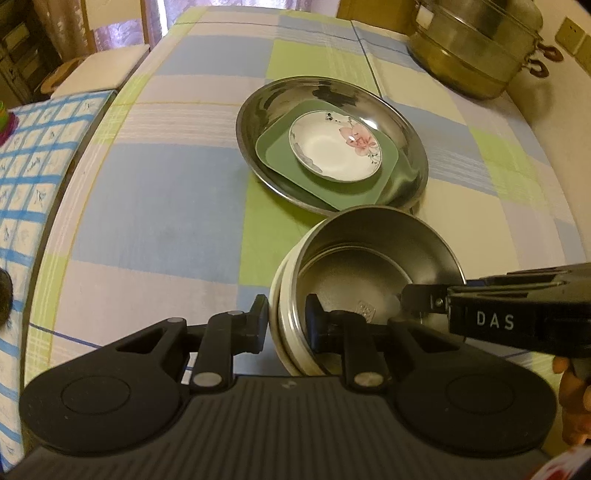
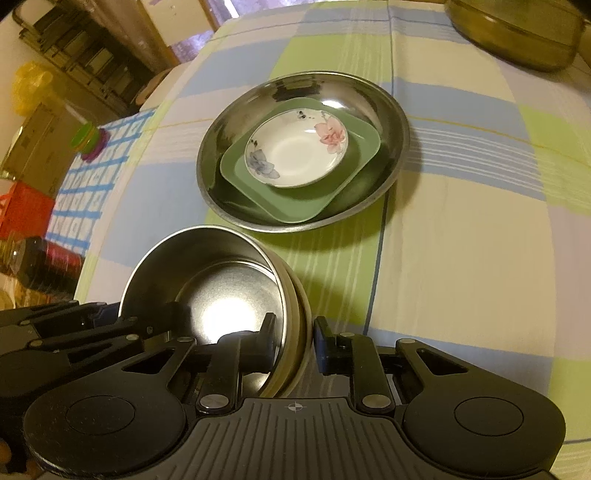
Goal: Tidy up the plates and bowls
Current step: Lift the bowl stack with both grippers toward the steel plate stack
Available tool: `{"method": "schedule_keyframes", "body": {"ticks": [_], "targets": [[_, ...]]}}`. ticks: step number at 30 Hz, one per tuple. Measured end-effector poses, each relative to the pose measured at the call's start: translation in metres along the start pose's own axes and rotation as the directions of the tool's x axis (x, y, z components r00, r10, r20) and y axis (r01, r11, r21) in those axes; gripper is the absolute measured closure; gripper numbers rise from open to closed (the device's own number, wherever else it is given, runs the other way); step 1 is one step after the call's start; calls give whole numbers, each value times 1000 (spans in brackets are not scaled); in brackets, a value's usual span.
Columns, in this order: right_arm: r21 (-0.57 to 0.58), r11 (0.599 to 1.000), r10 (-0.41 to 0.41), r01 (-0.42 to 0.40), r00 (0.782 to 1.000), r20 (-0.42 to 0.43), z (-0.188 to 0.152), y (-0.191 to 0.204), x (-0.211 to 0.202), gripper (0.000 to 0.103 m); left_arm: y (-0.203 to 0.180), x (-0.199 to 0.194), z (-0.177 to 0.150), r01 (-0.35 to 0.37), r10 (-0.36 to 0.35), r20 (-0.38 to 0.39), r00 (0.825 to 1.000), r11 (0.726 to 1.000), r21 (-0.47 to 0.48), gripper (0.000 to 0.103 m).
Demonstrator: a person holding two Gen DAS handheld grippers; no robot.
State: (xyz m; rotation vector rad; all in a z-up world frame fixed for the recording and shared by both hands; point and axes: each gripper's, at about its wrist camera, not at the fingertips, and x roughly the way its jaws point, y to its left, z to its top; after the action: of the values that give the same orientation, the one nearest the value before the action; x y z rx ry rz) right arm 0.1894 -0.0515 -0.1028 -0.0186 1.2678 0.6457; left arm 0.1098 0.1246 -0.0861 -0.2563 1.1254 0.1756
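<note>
A steel bowl point(image 1: 369, 266) point(image 2: 221, 288) nests inside a cream bowl point(image 1: 282, 306) point(image 2: 302, 306) near the table's front edge. My left gripper point(image 1: 286, 321) is shut on the left rim of the nested pair, one finger inside and one outside. My right gripper point(image 2: 295, 339) is shut on the opposite rim the same way; its tip point(image 1: 410, 299) reaches in from the right in the left wrist view. Beyond the bowls sits a wide steel dish point(image 1: 255, 110) point(image 2: 202, 166). It holds a green square plate point(image 1: 280, 155) point(image 2: 295, 206) topped by a white floral saucer point(image 1: 332, 151) point(image 2: 295, 155).
A large metal steamer pot point(image 1: 472, 48) point(image 2: 517, 33) stands at the table's far right. A blue-checked cloth point(image 1: 37, 166) covers a surface to the left, with a chair point(image 1: 99, 66) behind it. Dark bottles point(image 2: 37, 266) stand at the left. A person's hand point(image 1: 576, 406) holds the right gripper.
</note>
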Motion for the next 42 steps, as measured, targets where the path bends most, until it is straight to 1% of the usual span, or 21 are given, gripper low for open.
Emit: {"method": "schedule_keyframes", "body": {"ticks": [5,9,13,20,25,28,42], "targets": [[-7,1000,28,-28,1000,-8,1,-4,1,81,2,0,0,10,-10,10,1000,1000,-15,83],[-2,998,61,-61,998,2,0,-9,1,80,1,-1,-2,-1,2,19,1000,999,-42,84],[-25,997,71,-71,997,4,1,-10,0,81,-3,-4,-3,-22,23,22,999,998,-64,84],[-74,993,89,-91,996,-25,7,-12,2,82,-7,-7,-7,-48,50,22,999,994,-97,84],[-88,992,86,-89,996,-33,8,-12,1,83,-6,-8,-9,-36,38,16,999,992,-122,84],[-92,993,78,-80,997,-28,10,-11,0,83,-5,-8,-8,-25,27,15,1000,993,-118,84],[-15,999,46,-46,999,-28,10,-8,-3,84,2,-7,0,21,-21,-13,1000,999,-51,84]]}}
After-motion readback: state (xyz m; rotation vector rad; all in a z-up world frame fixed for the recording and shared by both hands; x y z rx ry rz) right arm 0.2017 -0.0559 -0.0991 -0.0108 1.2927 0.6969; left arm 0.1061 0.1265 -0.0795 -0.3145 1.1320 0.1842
